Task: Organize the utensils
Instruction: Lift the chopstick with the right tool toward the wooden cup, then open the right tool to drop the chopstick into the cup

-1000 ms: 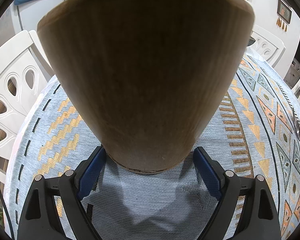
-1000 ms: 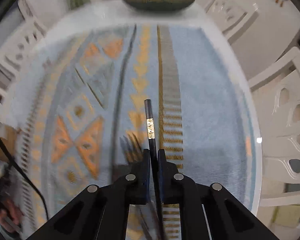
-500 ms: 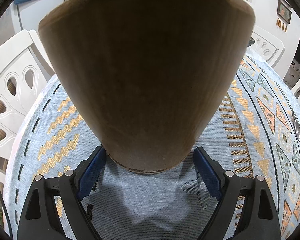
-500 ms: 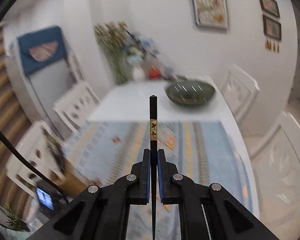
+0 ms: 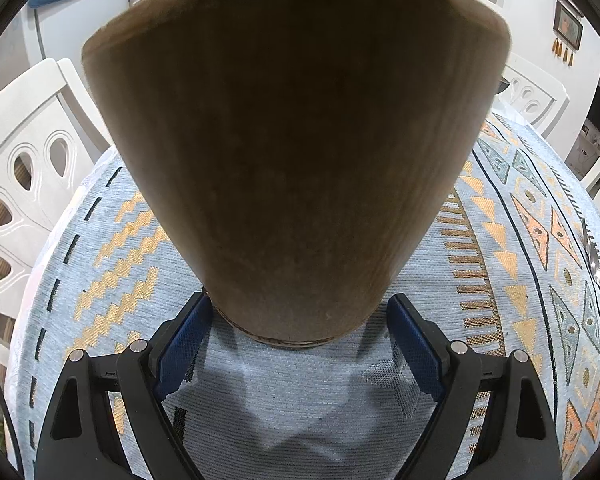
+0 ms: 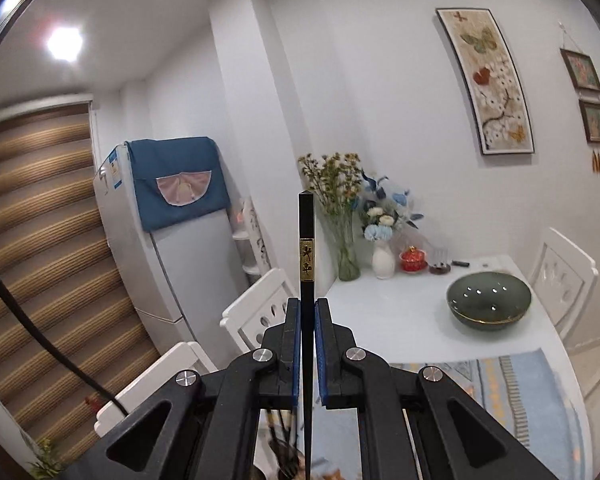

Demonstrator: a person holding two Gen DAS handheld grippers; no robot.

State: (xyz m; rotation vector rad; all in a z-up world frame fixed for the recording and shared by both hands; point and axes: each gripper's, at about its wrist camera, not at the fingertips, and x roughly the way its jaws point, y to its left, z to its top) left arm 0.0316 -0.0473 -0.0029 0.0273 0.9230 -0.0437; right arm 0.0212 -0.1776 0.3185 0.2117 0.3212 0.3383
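Observation:
A tall wooden utensil holder [image 5: 296, 152] stands on the patterned tablecloth [image 5: 100, 264] and fills the left wrist view. My left gripper [image 5: 300, 328] is shut on its base, a blue pad on each side. My right gripper [image 6: 307, 320] is shut on a black chopstick [image 6: 306, 240] with a gold band and holds it upright, thick end up. Below the right gripper, handles of several utensils [image 6: 284, 440] show blurred, at the chopstick's lower end. A spoon [image 5: 594, 256] lies on the cloth at the far right.
White chairs [image 5: 24, 168] stand around the table. At the far end of the table are a dark green bowl [image 6: 488, 300], flower vases [image 6: 348, 256] and a red jar [image 6: 413, 258]. A fridge [image 6: 172, 248] stands against the wall.
My right gripper has lifted and tilted the chopstick from pointing down at the cloth to standing upright, and now sits over the utensil handles. My left gripper and the holder have not moved.

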